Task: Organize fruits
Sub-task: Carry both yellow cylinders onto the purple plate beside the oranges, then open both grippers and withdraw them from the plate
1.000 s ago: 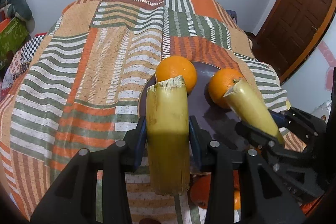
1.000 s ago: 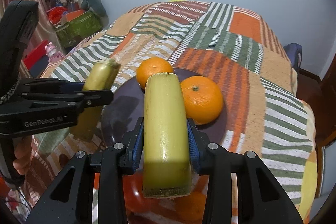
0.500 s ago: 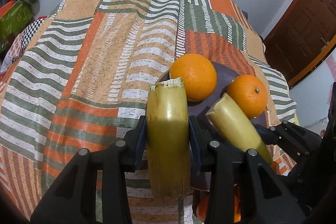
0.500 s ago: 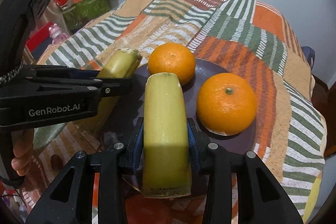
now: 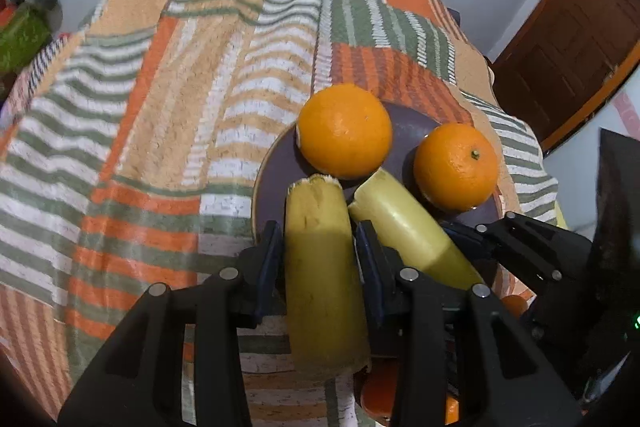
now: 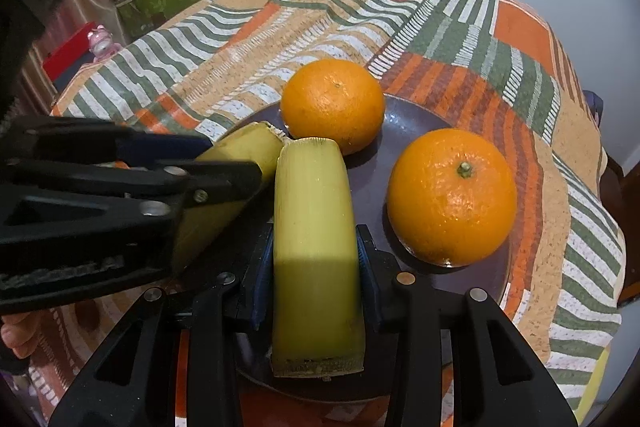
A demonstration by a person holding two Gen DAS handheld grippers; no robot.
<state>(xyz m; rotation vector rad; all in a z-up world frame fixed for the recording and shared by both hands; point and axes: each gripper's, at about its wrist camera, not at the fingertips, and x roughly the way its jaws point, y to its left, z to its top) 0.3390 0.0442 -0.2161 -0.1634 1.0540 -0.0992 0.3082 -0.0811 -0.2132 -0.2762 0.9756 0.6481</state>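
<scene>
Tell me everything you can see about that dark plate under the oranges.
The plate is round, dark purple-brown, smooth and slightly glossy, perhaps ceramic. It lies flat on the striped patchwork cloth. Two oranges rest on it, apart. Two yellow-green cut pieces, each held in jaws, hang over its near side.

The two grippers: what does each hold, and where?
Left gripper and right gripper each clamp one yellow-green cut stalk piece at mid-length.
</scene>
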